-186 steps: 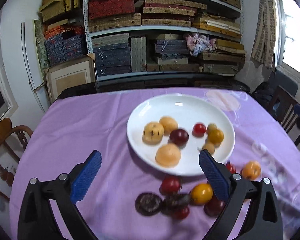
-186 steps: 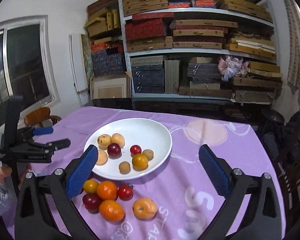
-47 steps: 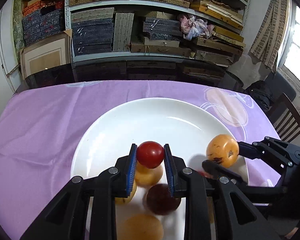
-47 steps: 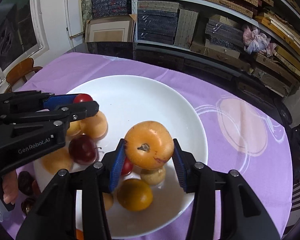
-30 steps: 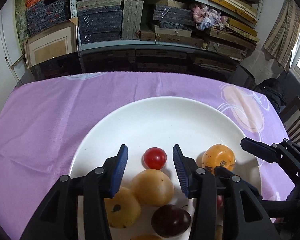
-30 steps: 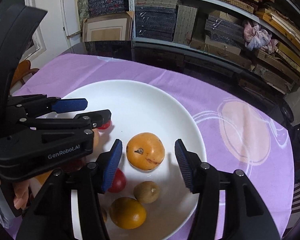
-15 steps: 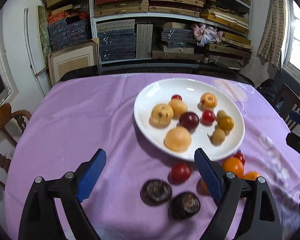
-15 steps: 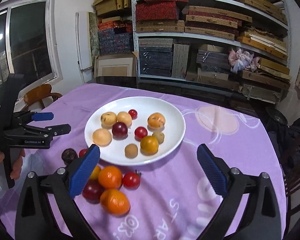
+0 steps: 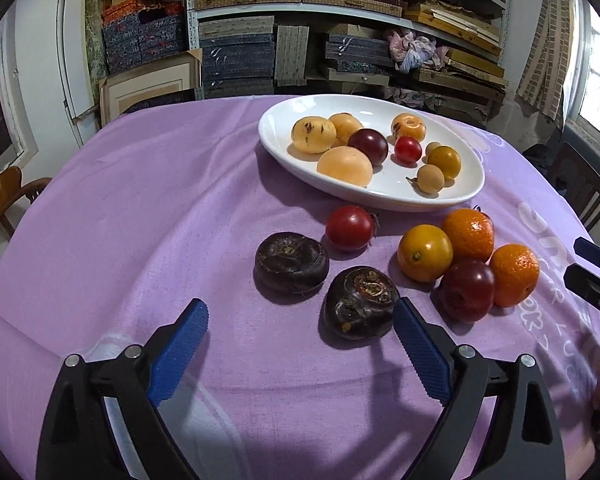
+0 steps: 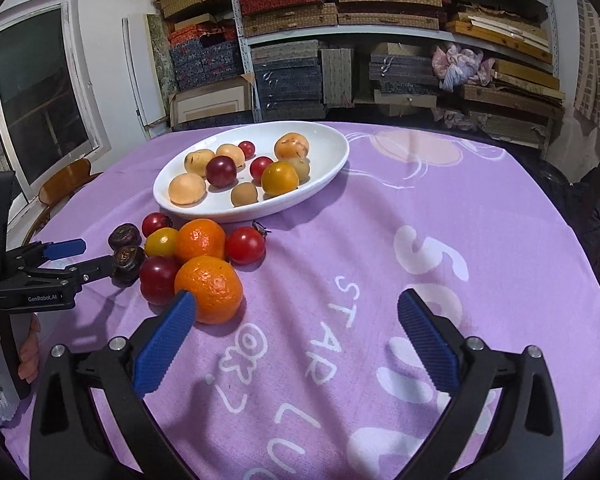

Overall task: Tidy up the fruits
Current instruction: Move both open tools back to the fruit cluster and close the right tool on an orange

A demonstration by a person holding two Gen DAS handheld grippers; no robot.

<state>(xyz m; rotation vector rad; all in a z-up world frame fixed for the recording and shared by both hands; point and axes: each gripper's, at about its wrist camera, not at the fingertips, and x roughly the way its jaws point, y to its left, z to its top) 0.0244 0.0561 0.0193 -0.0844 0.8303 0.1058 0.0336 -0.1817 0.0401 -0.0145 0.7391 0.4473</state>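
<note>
Both grippers are held low over the purple-clothed surface (image 9: 140, 208), fingers spread wide, nothing gripped. The left gripper (image 9: 300, 344) is aimed at two dark fruits (image 9: 291, 262); its right finger sits just beside the nearer one (image 9: 360, 302). The right gripper (image 10: 296, 332) is seen with its left finger just beside an orange (image 10: 210, 289). A white plate (image 10: 324, 178) holding small fruits is seen farther back. Loose fruits are clustered on the cloth near the plate's front edge: tomatoes (image 10: 245, 245), oranges, a plum (image 10: 158, 280).
</note>
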